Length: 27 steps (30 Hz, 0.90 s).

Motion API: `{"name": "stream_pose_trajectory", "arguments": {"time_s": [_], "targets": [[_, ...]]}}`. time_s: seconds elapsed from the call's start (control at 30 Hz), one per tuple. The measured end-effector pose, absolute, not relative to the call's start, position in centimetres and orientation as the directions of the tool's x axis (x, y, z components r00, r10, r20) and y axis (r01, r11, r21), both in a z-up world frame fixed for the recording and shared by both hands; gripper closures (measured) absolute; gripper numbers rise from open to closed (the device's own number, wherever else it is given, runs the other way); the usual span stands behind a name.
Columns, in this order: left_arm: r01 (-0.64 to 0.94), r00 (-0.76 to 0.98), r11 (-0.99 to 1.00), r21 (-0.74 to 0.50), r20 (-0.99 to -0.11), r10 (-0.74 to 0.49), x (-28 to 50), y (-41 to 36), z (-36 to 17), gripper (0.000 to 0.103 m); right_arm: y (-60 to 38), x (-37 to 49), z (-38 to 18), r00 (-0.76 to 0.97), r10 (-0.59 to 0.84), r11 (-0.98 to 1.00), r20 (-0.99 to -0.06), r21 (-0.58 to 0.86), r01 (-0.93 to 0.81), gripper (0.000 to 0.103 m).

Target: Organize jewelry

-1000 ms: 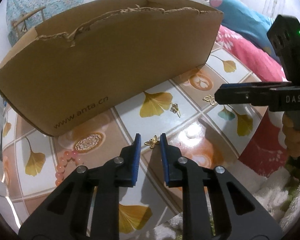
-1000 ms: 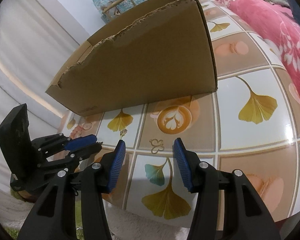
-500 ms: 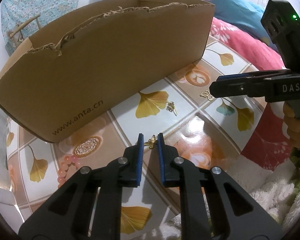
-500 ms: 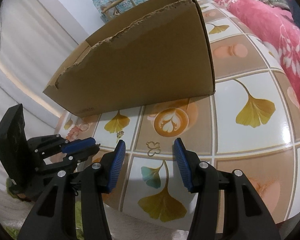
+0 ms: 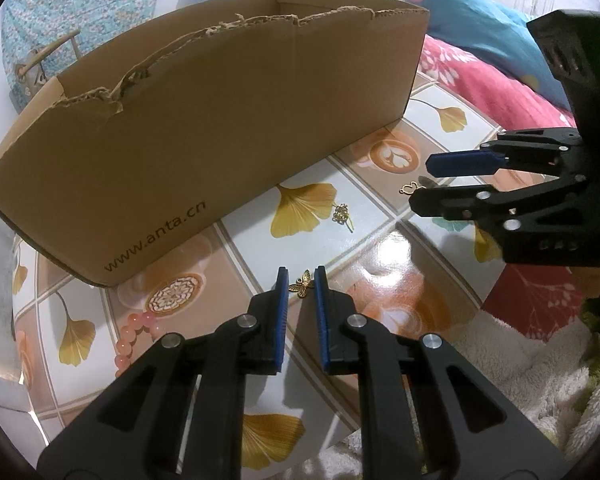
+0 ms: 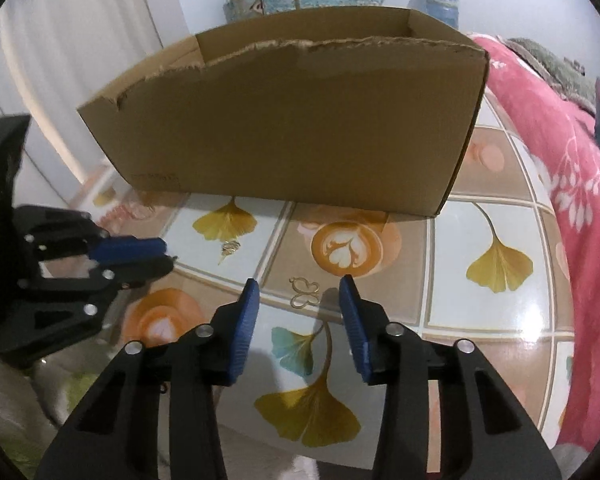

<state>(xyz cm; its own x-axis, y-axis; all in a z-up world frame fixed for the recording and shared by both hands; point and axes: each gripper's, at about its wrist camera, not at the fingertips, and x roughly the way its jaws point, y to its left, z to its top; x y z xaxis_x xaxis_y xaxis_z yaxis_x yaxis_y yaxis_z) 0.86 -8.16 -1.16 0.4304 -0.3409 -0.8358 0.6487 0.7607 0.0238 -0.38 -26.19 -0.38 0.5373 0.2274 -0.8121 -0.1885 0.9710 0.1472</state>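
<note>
A small gold butterfly charm (image 5: 303, 287) sits between the blue tips of my left gripper (image 5: 301, 278), whose jaws are narrowed around it; I cannot tell if they grip it. My right gripper (image 6: 299, 297) is open over a gold butterfly-outline charm (image 6: 305, 293) on the table. A gold cluster charm (image 5: 342, 213) lies by a ginkgo leaf print and also shows in the right wrist view (image 6: 230, 247). A pink bead bracelet (image 5: 134, 330) lies at the left. The open cardboard box (image 5: 204, 120) stands behind them.
The table (image 6: 500, 320) has a glossy tile-pattern cover with ginkgo and latte prints. A pink floral blanket (image 6: 560, 160) lies right of the table. White fluffy fabric (image 5: 520, 380) lies beyond the near table edge.
My left gripper's jaws have narrowed around the butterfly charm. My right gripper has swung to face the box squarely, with the outline charm still between its open fingers.
</note>
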Motion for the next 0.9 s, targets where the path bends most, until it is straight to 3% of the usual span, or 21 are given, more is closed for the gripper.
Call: {"name": "stream_pose_trajectory", "arguments": {"time_s": [0.53, 0.87, 0.9], "targets": [[0.649, 0.430, 0.760, 0.021, -0.835, -0.344, 0.9, -8.1, -1.1, 0.091, -24.6, 0.1, -0.7, 0.528, 0.163, 0.981, -0.833, 0.079, -0.178, 0.089], [0.649, 0.430, 0.760, 0.020, -0.834, -0.346, 0.9, -8.1, -1.1, 0.091, -24.8, 0.3, -0.6, 0.532, 0.184, 0.980, -0.826, 0.110, -0.168, 0.091], [0.649, 0.430, 0.761, 0.020, -0.834, -0.346, 0.9, -8.1, -1.0, 0.091, -24.8, 0.3, -0.6, 0.533, 0.186, 0.979, -0.825, 0.112, -0.168, 0.096]]}}
